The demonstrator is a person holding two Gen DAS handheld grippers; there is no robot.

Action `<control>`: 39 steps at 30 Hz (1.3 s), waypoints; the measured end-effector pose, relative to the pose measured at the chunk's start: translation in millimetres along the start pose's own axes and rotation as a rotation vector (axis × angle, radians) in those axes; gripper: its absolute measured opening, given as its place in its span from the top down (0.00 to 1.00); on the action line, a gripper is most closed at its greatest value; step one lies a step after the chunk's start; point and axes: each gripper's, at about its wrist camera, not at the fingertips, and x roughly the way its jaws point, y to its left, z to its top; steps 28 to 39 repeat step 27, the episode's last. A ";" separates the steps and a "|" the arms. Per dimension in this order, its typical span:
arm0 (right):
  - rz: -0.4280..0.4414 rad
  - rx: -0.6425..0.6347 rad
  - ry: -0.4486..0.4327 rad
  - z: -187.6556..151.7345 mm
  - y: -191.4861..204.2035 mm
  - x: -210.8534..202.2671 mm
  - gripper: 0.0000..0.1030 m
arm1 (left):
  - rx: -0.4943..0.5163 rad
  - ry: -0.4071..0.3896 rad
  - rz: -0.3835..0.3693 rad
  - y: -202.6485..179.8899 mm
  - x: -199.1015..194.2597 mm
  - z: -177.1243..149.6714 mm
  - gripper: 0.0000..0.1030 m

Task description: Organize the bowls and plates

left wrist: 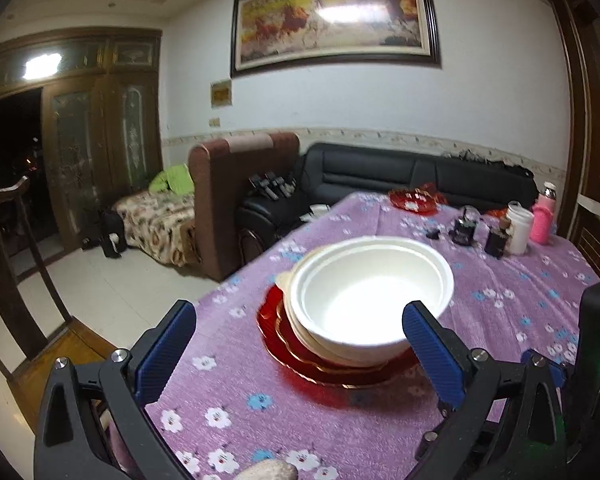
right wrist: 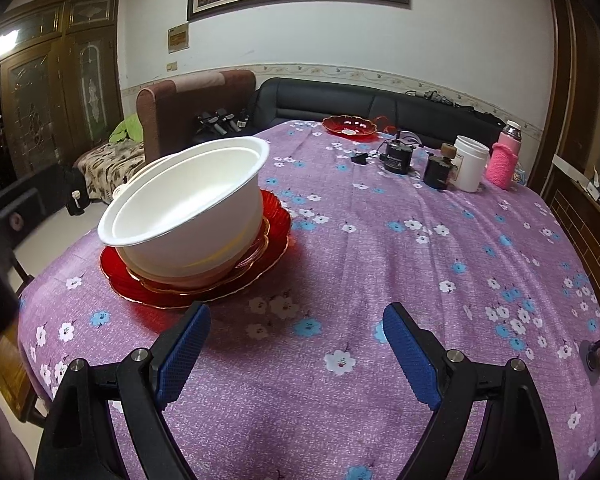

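Between spread left fingers [left wrist: 186, 344], stacked white bowls [left wrist: 370, 294] on red plate [left wrist: 284, 344]; right fingers [right wrist: 184, 348] likewise spread, empty.

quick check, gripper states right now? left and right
Left gripper: open, empty, with the white bowl stack just ahead of it.
Right gripper: open, empty, above the purple tablecloth.

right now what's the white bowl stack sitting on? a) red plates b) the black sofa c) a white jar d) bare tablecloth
a: the white bowl stack rests on red plates stacked on the purple floral tablecloth; both grippers are open and apart from it.
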 end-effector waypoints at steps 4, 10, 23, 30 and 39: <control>0.001 -0.008 0.009 -1.0 2.9 3.5 0.12 | -0.008 0.052 -0.023 1.3 10.8 -2.3 0.00; 0.007 -0.014 0.024 -1.6 7.5 9.0 0.12 | -0.027 0.145 -0.082 3.6 27.8 -9.3 0.00; 0.032 -0.062 0.049 -4.3 26.7 18.1 0.11 | -0.055 0.222 -0.109 15.5 48.0 -16.2 0.00; 0.036 -0.069 0.046 -4.4 28.0 17.9 0.12 | -0.054 0.252 -0.134 14.4 50.1 -14.7 0.00; 0.036 -0.069 0.046 -4.4 28.0 17.9 0.12 | -0.054 0.252 -0.134 14.4 50.1 -14.7 0.00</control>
